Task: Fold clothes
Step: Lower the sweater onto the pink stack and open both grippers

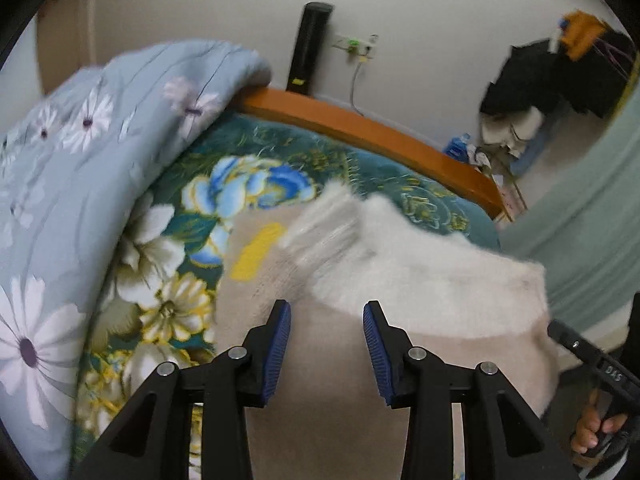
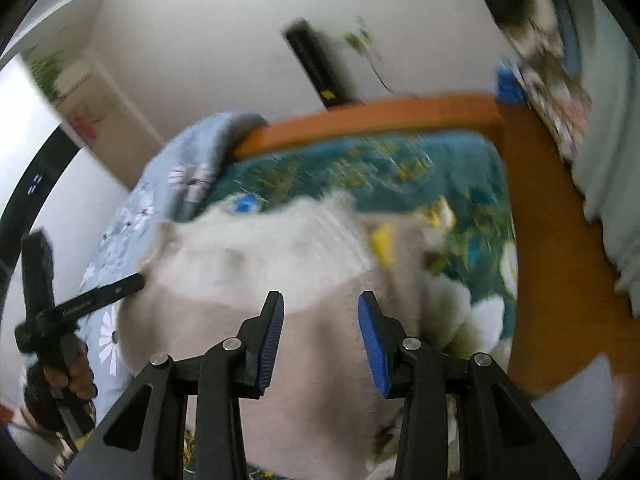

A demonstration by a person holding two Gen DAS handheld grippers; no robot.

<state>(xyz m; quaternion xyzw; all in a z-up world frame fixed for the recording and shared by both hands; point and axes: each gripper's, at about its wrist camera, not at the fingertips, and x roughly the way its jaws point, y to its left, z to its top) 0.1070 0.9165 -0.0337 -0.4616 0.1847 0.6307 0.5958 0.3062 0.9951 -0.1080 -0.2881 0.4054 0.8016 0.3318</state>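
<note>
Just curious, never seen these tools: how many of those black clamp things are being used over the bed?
2: the left gripper and the right gripper, side by side above the cream sweater, both open and holding nothing.

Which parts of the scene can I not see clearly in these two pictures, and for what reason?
- Sweater: in the left wrist view its near end is hidden by the left hand-held gripper; its cuff is blurred.
- Right wrist view: blurred throughout; the right hand-held gripper hides the sweater's near part.
- Dark pile against the wall: too small to identify.
- Floral bedspread: cut off at the bottom edge.
</note>
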